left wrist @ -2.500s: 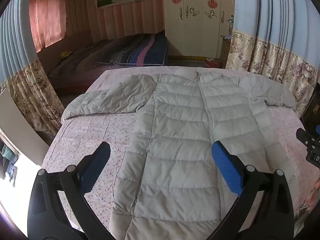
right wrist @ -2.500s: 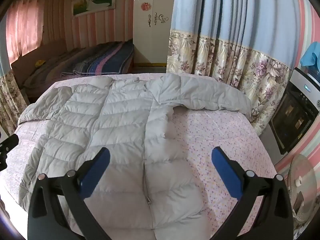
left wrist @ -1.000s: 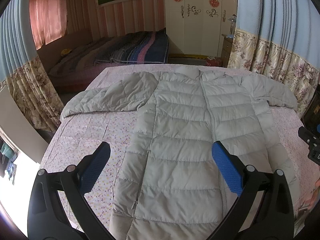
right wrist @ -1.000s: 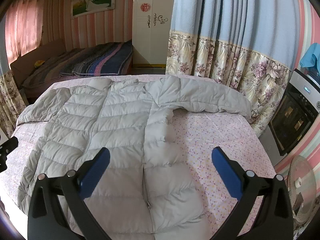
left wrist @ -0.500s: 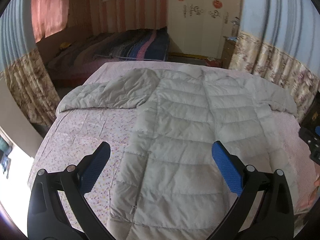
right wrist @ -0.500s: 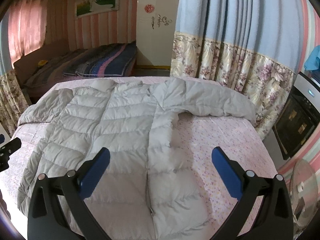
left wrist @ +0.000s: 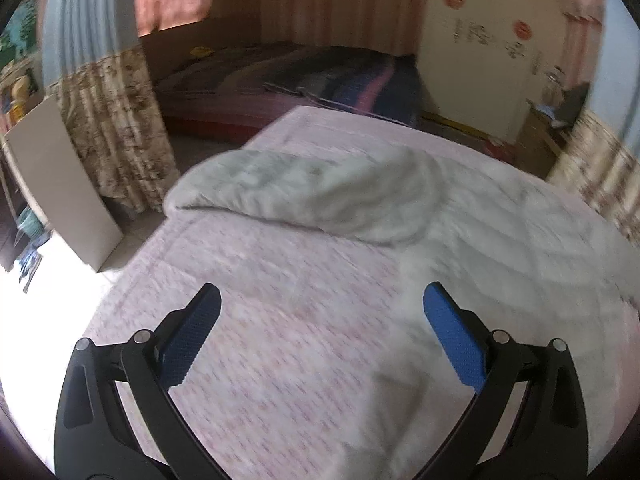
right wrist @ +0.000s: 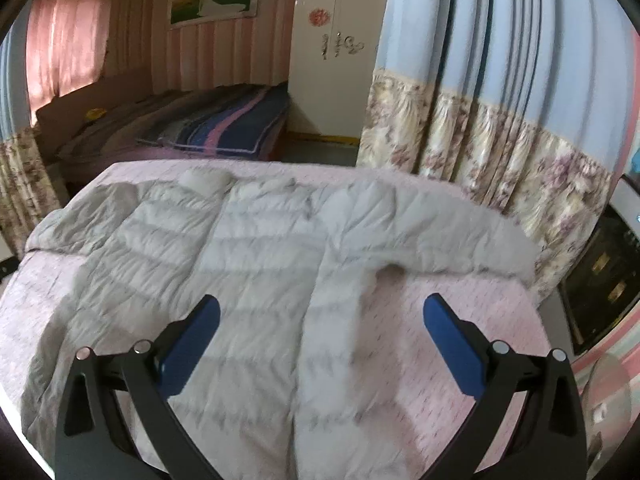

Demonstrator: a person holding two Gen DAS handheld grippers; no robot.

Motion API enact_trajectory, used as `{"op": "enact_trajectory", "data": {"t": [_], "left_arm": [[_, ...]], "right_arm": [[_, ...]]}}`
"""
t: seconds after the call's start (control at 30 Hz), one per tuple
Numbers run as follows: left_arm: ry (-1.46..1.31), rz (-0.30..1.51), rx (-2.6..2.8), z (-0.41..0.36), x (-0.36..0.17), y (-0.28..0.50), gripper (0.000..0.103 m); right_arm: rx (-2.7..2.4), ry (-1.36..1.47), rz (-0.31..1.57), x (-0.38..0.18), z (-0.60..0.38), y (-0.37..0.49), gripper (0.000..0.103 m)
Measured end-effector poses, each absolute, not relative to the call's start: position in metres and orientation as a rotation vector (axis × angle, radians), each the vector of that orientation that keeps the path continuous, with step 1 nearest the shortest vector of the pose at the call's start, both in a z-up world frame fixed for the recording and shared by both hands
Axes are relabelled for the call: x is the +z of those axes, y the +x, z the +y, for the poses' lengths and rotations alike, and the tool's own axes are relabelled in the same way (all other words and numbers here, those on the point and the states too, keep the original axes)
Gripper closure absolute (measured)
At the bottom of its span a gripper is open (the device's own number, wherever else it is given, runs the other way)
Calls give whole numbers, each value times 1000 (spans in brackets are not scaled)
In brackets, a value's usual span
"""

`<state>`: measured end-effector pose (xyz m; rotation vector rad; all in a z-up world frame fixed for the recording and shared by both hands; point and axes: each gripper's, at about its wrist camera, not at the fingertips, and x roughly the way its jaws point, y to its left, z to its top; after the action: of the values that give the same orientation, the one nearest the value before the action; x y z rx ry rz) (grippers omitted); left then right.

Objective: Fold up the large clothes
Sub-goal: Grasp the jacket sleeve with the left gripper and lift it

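A pale grey quilted down coat (right wrist: pixel 256 256) lies spread flat, front up, on a bed with a pink flowered sheet (right wrist: pixel 472 320). Its right sleeve (right wrist: pixel 440 236) stretches toward the curtain side. In the left wrist view the left sleeve (left wrist: pixel 312 192) lies across the sheet (left wrist: pixel 256 280), and the coat body (left wrist: pixel 520 248) fills the right. My left gripper (left wrist: pixel 322 318) hovers open above bare sheet beside the coat's left edge. My right gripper (right wrist: pixel 322 320) hovers open above the coat's right side panel. Both hold nothing. Both views are blurred.
Blue curtains with flowered hems hang close to the bed on the right (right wrist: pixel 500 152) and on the left (left wrist: pixel 112 128). A dark appliance (right wrist: pixel 600 280) and a fan (right wrist: pixel 608 392) stand at the right. A second bed (right wrist: pixel 192 128), a white wardrobe (right wrist: pixel 336 52) and a leaning white board (left wrist: pixel 56 184) stand beyond.
My left gripper has swung left, so its view went from the coat's middle to the left sleeve and bare sheet. My right gripper has moved forward and lower over the coat. Both stayed open.
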<state>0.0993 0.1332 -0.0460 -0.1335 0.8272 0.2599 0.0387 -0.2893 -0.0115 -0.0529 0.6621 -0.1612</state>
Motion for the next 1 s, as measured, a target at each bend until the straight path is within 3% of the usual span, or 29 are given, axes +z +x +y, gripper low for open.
{"op": "enact_trajectory", "data": {"t": [0.3, 0.43, 0.77, 1.0], "left_arm": [[-268, 843, 342, 206, -60, 169, 4], [-428, 871, 354, 245, -79, 199, 22], [-793, 916, 424, 325, -137, 234, 38], [-909, 860, 458, 367, -142, 249, 42]], "right_arm": [[-232, -89, 655, -17, -312, 94, 1], [-228, -73, 675, -28, -323, 116, 1], [-249, -79, 673, -36, -336, 130, 1], [-268, -60, 680, -38, -351, 131, 1]]}}
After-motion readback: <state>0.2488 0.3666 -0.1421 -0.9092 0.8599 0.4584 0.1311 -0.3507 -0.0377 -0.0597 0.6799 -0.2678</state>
